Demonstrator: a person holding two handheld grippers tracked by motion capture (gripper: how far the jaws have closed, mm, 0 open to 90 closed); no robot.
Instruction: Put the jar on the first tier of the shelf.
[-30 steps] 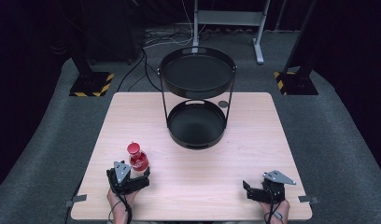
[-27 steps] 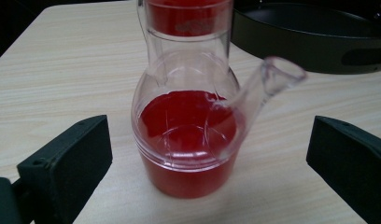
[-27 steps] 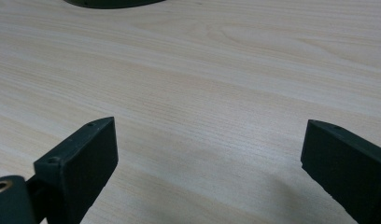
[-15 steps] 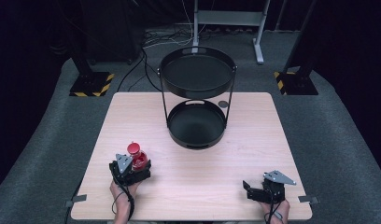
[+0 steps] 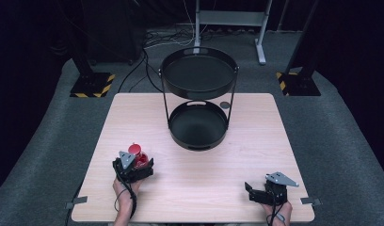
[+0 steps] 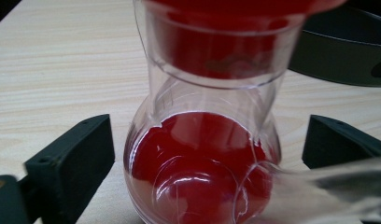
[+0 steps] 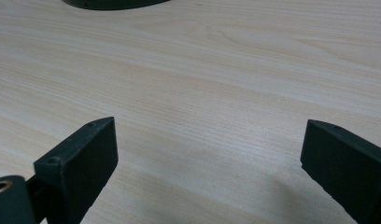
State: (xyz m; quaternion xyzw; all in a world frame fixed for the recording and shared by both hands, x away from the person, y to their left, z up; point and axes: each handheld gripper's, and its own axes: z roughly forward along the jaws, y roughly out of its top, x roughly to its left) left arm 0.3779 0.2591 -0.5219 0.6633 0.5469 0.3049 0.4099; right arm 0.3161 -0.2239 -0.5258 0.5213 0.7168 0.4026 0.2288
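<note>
**Left claw around the red jar**

The table [image 5: 256, 188] is big and made of light wood. A black stand [image 5: 198, 101] with two round trays sits at 12 o'clock on it, one tray up high and one down low.

The left gripper [image 5: 138, 165] is at 8 o'clock on the table. The right gripper [image 5: 250, 190] is at 4 o'clock, well apart from it. Its jaws are spread wide with only bare wood between them.

The jar [image 6: 202, 140] is clear with red inside and stands upright just in front of the left hand. The left jaws have just been closing, with the jar between them. There are gaps on both sides, so they are not pinching it yet
</note>
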